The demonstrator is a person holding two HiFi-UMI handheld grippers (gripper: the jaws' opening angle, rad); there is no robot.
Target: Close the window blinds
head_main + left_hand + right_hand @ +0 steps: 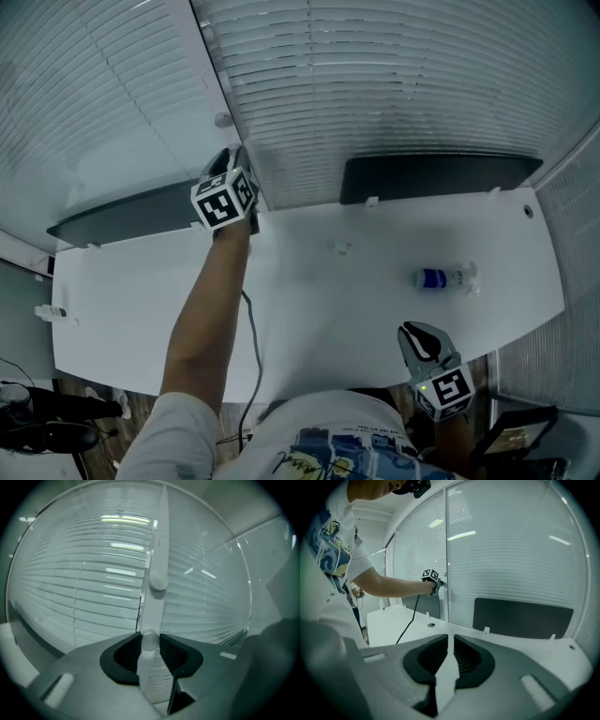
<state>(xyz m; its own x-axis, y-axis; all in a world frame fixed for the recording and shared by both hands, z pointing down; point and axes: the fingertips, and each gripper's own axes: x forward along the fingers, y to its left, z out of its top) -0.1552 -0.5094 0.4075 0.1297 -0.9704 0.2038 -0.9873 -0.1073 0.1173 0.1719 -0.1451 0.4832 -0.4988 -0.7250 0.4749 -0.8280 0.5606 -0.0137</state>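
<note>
Hovering at five o'clock in the head view, over the near edge of the white desk (309, 281), the right gripper (419, 336) points toward the window with its jaws drawn together to a thin slit and nothing between them. A small clear bottle (439, 278) with a blue label lies on its side on the desk at about one o'clock from that gripper, well apart from it. Beyond the bottle, a dark panel (436, 176) stands along the desk's far edge, against the glass. At eleven o'clock from the desk's middle, the person's bare forearm (211, 300) reaches across the desk, a thin cable (251, 337) trailing beside it, and carries the left gripper (150, 644) up to the white window post (157, 541). The left gripper's jaws are clamped on a small round knob (150, 639) on that post, a pad pressing on each side. A second knob (158, 582) sits on the post at twelve o'clock from the held one. Farthest of all, the window blinds (394, 84) hang behind the glass on both sides of the post, their pale slats running level; how far they are turned is unclear.
</note>
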